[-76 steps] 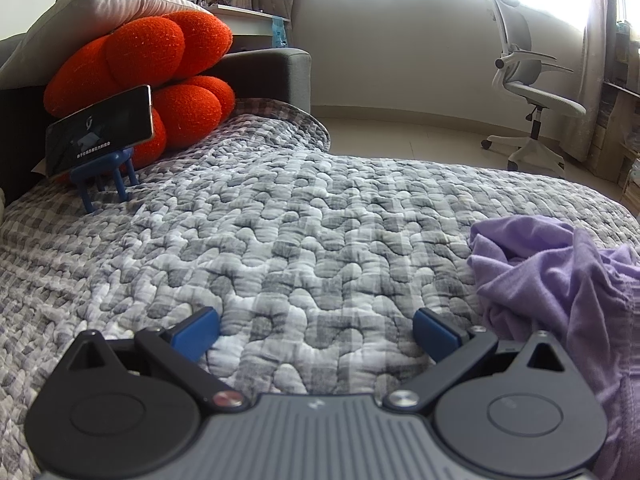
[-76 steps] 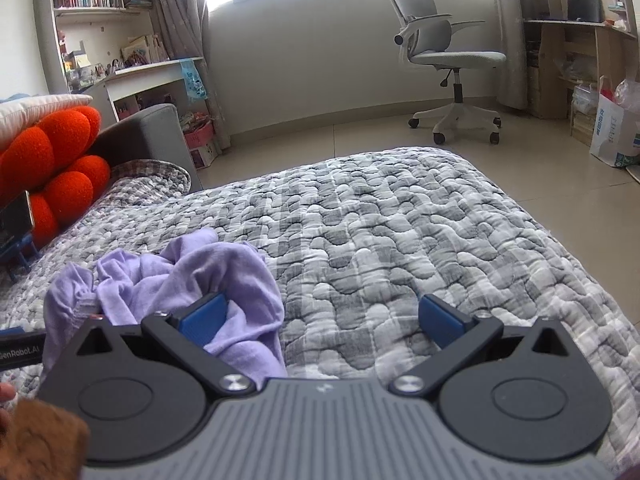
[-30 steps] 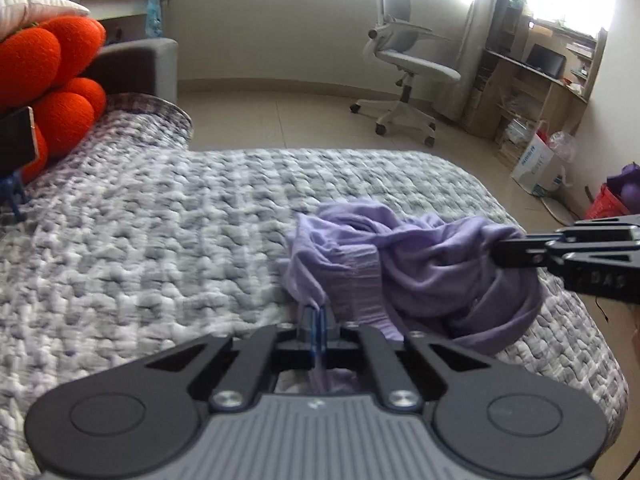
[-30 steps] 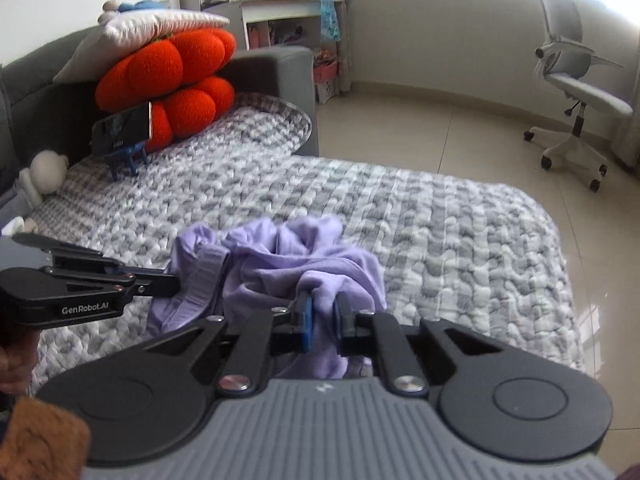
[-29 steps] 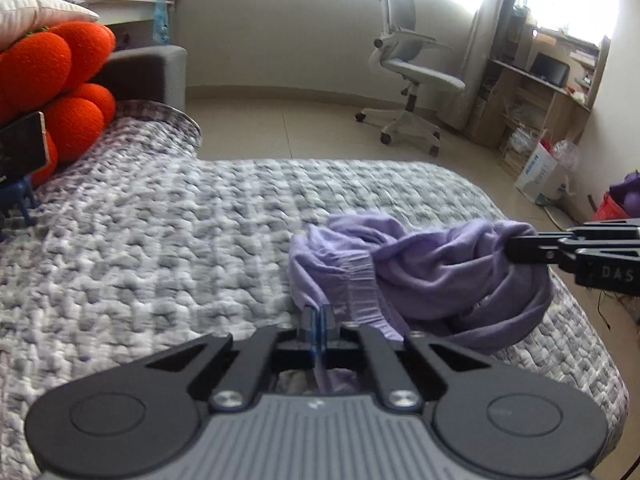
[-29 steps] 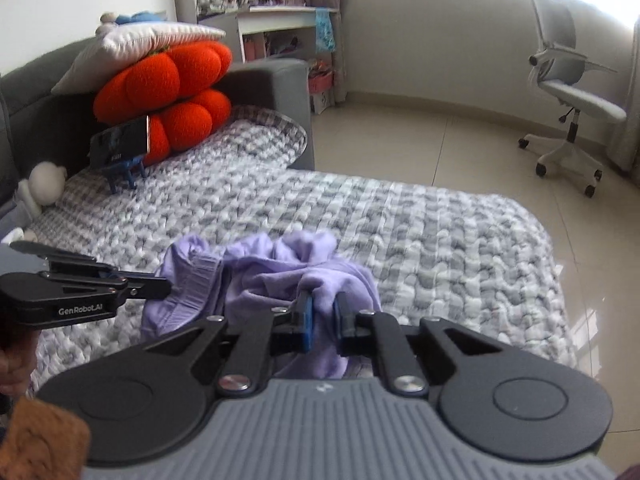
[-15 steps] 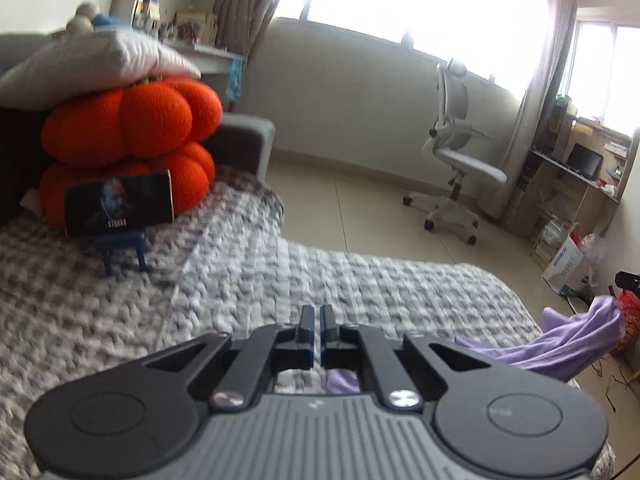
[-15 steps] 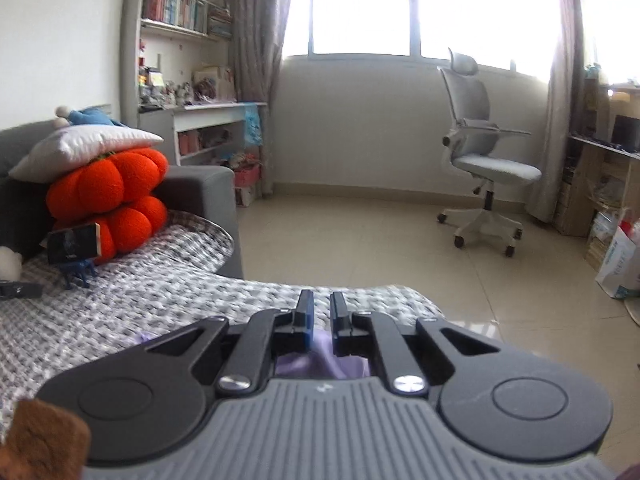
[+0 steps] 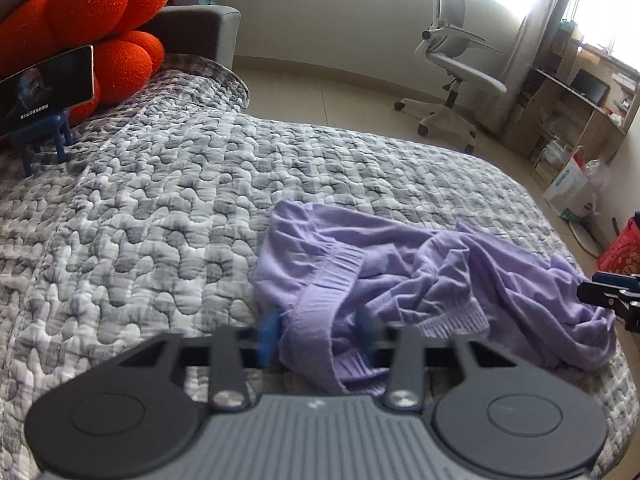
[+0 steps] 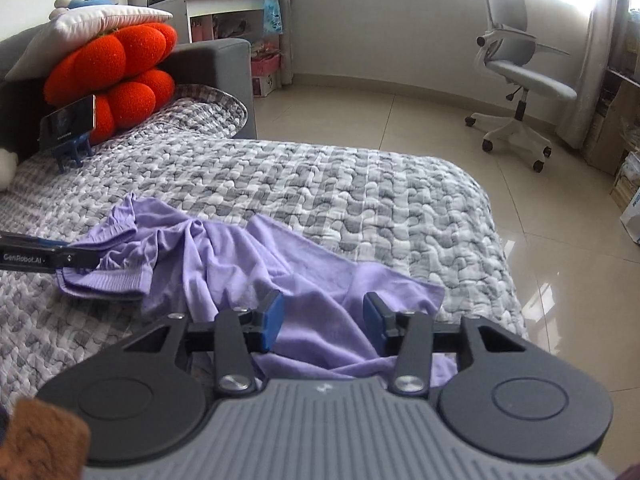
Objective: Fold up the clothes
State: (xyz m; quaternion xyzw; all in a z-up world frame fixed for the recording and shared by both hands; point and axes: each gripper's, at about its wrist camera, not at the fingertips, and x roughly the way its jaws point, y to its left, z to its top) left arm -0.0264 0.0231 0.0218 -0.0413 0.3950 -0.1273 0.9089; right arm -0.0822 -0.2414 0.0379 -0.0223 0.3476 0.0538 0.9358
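A crumpled lilac garment (image 9: 420,264) with a ribbed waistband lies on the grey quilted bed cover (image 9: 160,216). My left gripper (image 9: 316,330) hangs low over its near left end. The jaws are opening, and a fold of waistband lies loose between the blue pads without being pressed. In the right wrist view the same garment (image 10: 248,256) spreads towards the bed's right side. My right gripper (image 10: 323,316) is at its near right edge, jaws opening, with cloth between and under the pads but not gripped. Each gripper shows in the other's view: the right gripper (image 9: 608,296) and the left gripper (image 10: 40,258).
A phone on a blue stand (image 9: 44,84) stands at the far left in front of orange cushions (image 9: 100,20) and a grey sofa arm (image 10: 216,68). The bed cover (image 10: 360,200) ends close to the right, above tiled floor (image 10: 560,264). An office chair (image 10: 520,76) stands beyond.
Half a second ago both grippers were raised and shut on the lifted garment. Now both are lower, the garment lies on the quilt, and both pairs of jaws have parted.
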